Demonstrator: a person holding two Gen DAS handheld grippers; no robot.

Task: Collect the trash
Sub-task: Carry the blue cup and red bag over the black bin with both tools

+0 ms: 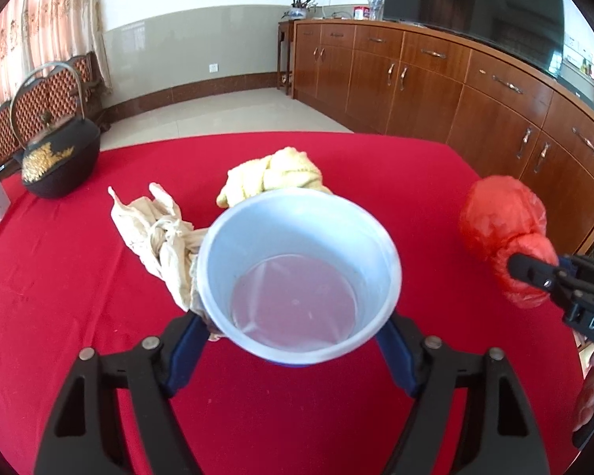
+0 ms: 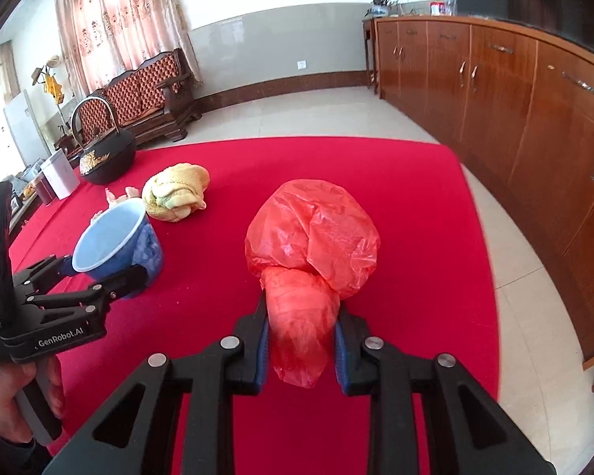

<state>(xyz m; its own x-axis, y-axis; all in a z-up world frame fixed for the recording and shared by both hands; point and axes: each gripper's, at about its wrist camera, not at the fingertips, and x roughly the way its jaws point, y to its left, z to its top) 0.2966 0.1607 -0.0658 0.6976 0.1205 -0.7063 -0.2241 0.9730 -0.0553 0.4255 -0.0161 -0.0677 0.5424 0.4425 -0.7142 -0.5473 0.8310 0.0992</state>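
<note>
half the beige cloth (image 1: 154, 233) hides behind cup (image 1: 297, 273).

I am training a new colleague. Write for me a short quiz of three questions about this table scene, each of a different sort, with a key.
1. True or false: the blue cup held by the left hand-held gripper has trash inside it.
2. Multiple choice: what is between the fingers of the right hand-held gripper? A) yellow cloth B) red plastic bag C) black teapot
3. Fill in: the yellow cloth lies on the red ____.

Key:
1. False; the cup looks empty.
2. B, the red plastic bag.
3. Tablecloth.
</note>
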